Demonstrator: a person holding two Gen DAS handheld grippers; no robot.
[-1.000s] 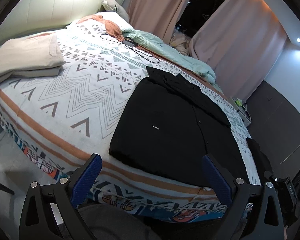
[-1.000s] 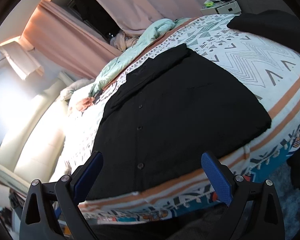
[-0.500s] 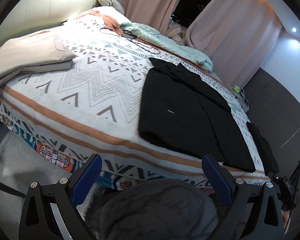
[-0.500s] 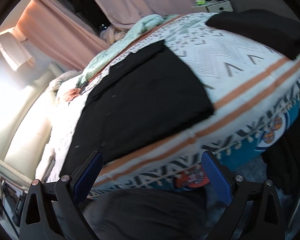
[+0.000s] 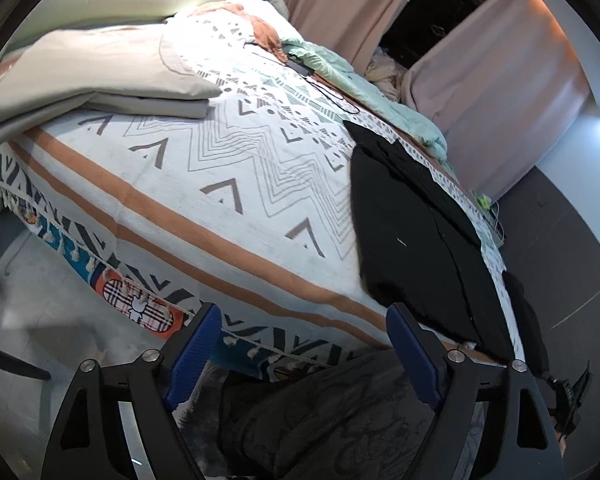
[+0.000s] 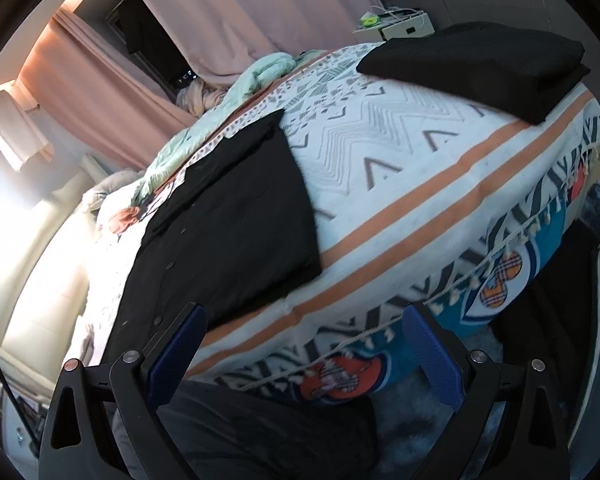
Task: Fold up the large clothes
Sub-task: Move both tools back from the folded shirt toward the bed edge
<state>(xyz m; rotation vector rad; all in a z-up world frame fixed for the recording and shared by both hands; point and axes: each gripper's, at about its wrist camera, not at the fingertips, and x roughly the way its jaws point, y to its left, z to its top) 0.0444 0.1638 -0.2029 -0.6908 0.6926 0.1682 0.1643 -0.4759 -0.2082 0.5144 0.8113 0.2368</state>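
The black shirt [image 5: 416,240] lies flat near the bed's [image 5: 220,184] front edge. Left tool [image 5: 304,354] and right tool [image 6: 304,354] both hang released, off the bed.

No legible text: the small white label on the folded black button-front shirt [image 5: 412,240] is too small to read in either wrist view.
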